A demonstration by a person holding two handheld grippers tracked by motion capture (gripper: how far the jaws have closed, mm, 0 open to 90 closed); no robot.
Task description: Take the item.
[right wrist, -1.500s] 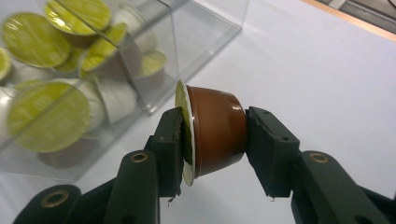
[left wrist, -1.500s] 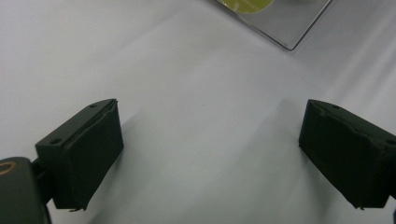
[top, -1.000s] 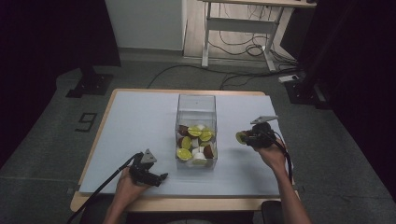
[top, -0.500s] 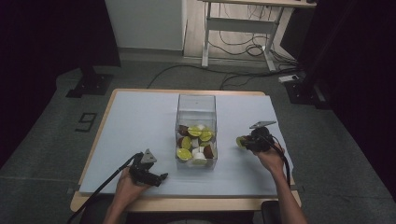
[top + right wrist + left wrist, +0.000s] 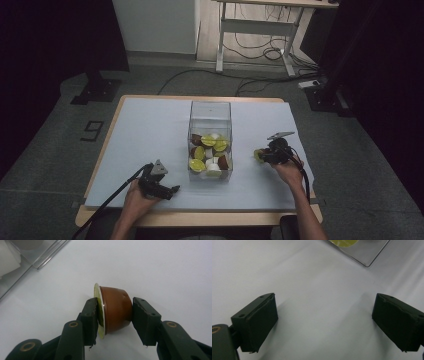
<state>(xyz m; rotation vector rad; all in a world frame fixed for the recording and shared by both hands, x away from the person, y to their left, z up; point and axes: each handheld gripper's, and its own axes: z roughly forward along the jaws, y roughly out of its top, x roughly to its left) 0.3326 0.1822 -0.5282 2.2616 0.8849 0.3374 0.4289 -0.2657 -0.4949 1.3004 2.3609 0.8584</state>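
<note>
Left gripper (image 5: 172,189) near table's (image 5: 150,120) front edge, jaws spread wide, nothing between. Right gripper (image 5: 114,315) pinches brown capsule (image 5: 116,312) on its side, lid to base, just right of clear box (image 5: 210,142) of capsules.

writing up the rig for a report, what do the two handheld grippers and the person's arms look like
Both are black two-jaw tools. The left gripper carries a grey three-cornered plate and trails a black cable; its jaws are blocky, matte pads. The right gripper has slimmer jaws on linkage arms with brass-coloured pivot pins, plus its own grey plate and cable. The forearms are bare; no sleeves show.
</note>
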